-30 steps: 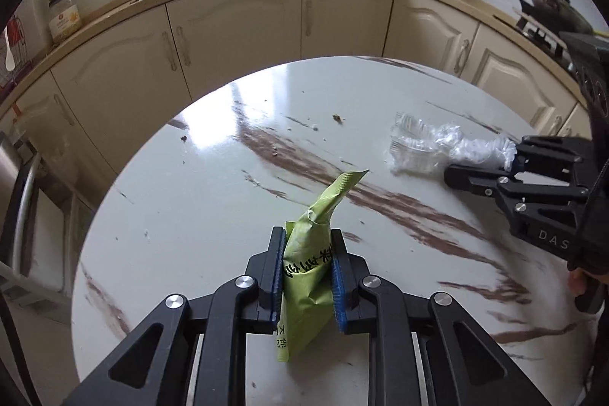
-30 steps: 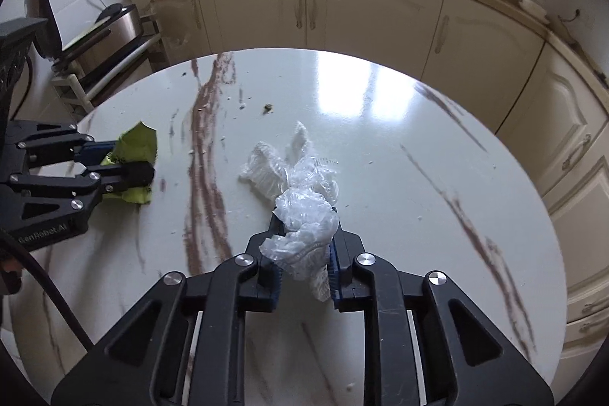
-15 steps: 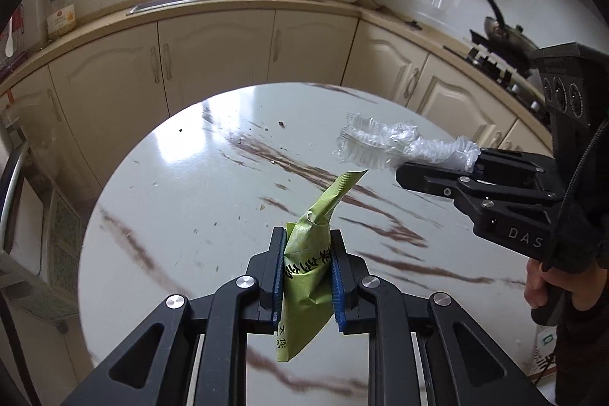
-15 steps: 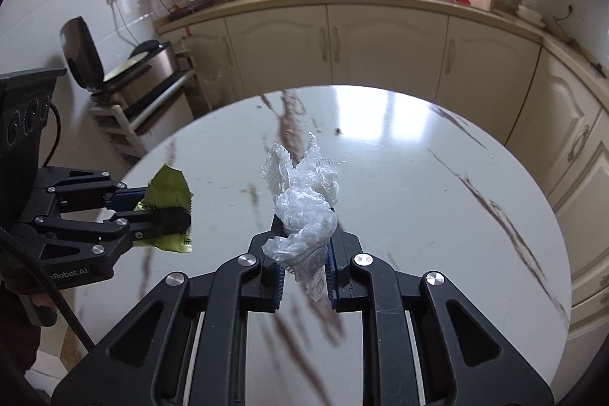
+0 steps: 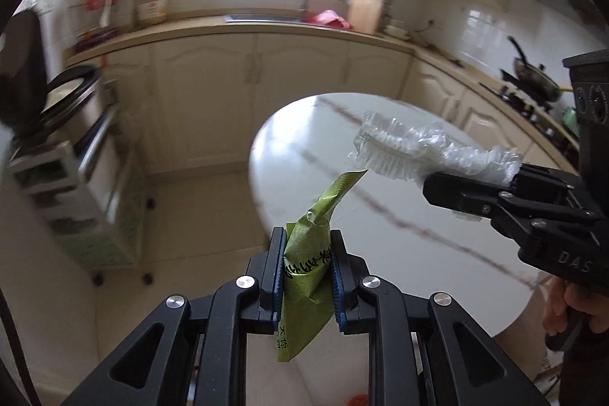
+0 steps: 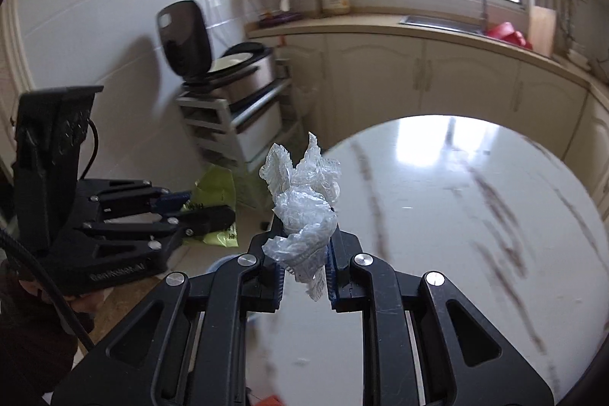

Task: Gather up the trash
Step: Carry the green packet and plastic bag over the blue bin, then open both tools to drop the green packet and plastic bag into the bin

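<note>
My left gripper (image 5: pixel 306 267) is shut on a green snack wrapper (image 5: pixel 309 255) and holds it in the air past the left edge of the round marble table (image 5: pixel 304 147). My right gripper (image 6: pixel 304 265) is shut on a crumpled clear plastic wrap (image 6: pixel 302 204) and holds it in the air above the table's left edge (image 6: pixel 456 215). In the left wrist view the right gripper (image 5: pixel 434 183) sits at the right with the plastic wrap (image 5: pixel 411 147). In the right wrist view the left gripper (image 6: pixel 213 208) sits at the left with the wrapper (image 6: pixel 215 185).
A shelf cart (image 6: pixel 243 117) with a rice cooker (image 6: pixel 228 71) stands by the wall at the left. Cream cabinets (image 5: pixel 266 82) and a counter with a sink (image 5: pixel 262 18) run behind. A stove with a pan (image 5: pixel 533 82) is at the right. Tiled floor (image 5: pixel 198 215) lies below.
Both grippers have lifted their trash off the table and swung left, so the floor and the shelf cart have come into view. Both stay shut.
</note>
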A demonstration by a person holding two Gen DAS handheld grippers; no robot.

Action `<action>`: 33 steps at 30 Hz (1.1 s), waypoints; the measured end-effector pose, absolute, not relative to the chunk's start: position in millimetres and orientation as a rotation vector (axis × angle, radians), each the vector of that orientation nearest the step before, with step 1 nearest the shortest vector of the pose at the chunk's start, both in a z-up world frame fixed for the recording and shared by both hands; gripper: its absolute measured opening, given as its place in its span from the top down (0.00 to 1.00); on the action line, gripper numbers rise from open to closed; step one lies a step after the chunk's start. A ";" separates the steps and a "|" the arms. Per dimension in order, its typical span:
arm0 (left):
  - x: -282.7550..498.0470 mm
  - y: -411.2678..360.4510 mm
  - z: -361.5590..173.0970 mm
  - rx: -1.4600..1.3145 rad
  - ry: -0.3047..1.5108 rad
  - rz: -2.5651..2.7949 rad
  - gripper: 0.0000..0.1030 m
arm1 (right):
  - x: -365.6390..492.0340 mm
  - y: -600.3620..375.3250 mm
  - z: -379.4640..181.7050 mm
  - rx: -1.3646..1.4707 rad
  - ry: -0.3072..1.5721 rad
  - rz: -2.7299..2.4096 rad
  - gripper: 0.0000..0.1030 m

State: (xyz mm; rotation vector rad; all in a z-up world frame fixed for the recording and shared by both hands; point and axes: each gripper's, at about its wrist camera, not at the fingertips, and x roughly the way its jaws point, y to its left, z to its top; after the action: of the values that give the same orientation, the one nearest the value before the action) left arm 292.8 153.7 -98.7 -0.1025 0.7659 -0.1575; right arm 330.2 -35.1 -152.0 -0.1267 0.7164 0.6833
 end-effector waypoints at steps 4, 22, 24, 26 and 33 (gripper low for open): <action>247.7 204.2 -120.2 -0.145 0.790 -0.071 0.83 | 316.0 29.8 -178.2 -0.132 0.755 0.751 0.84; 224.0 328.1 -287.7 -0.380 1.090 0.131 0.82 | 335.6 175.4 -349.3 -0.216 1.042 0.822 0.84; 235.1 332.0 -307.1 -0.403 1.122 0.136 0.82 | 343.2 182.9 -371.9 -0.223 1.076 0.812 0.84; 246.4 338.6 -324.5 -0.418 1.154 0.146 0.81 | 349.8 188.8 -389.1 -0.220 1.110 0.806 0.84; 287.9 358.2 -362.3 -0.465 1.219 0.154 0.77 | 370.4 206.5 -434.9 -0.240 1.196 0.792 0.84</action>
State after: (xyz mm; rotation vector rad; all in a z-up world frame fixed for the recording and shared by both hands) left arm 287.9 358.2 -362.3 -0.4648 1.2191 0.1540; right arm 370.4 206.5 -434.9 -0.2395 1.1964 0.7924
